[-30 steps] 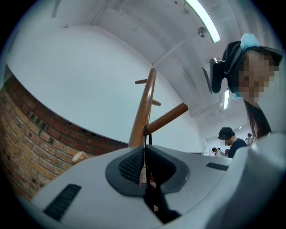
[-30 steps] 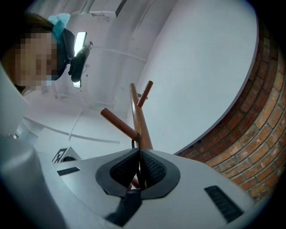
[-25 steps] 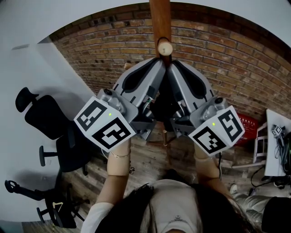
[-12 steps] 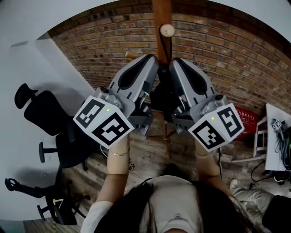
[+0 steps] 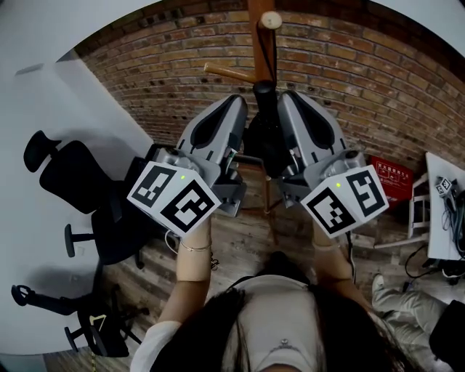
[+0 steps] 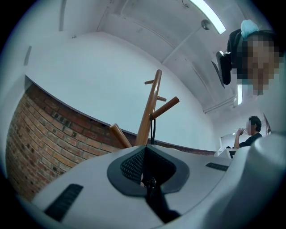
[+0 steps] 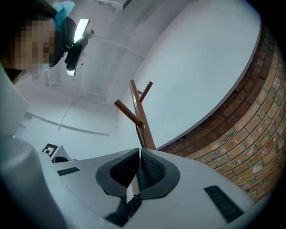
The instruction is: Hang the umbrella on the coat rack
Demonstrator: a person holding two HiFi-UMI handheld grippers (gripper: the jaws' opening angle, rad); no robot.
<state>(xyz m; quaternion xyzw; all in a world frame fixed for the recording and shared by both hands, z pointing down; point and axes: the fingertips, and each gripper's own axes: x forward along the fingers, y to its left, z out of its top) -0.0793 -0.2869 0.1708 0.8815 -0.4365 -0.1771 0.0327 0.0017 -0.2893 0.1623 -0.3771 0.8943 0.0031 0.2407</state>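
Note:
The wooden coat rack (image 5: 259,43) stands straight ahead against the brick wall. A folded black umbrella (image 5: 263,134) is upright between my two grippers, and its thin black strap (image 5: 273,58) runs up to a round-ended peg (image 5: 270,20). My left gripper (image 5: 234,109) presses in from the left and my right gripper (image 5: 290,105) from the right, both shut on the umbrella. In the left gripper view the jaws (image 6: 144,152) meet over black material, with the rack (image 6: 149,112) and hanging strap (image 6: 153,129) beyond. The right gripper (image 7: 139,153) shows the same, under the rack (image 7: 142,120).
A second peg (image 5: 229,73) sticks out to the left of the pole. Black office chairs (image 5: 73,189) stand at the left, a red box (image 5: 392,178) and a white table (image 5: 443,218) at the right. A person (image 6: 252,132) sits far off in the left gripper view.
Both grippers and the umbrella have come down from the peg. The peg now sits higher in the head view, and the strap shows stretched between peg and umbrella.

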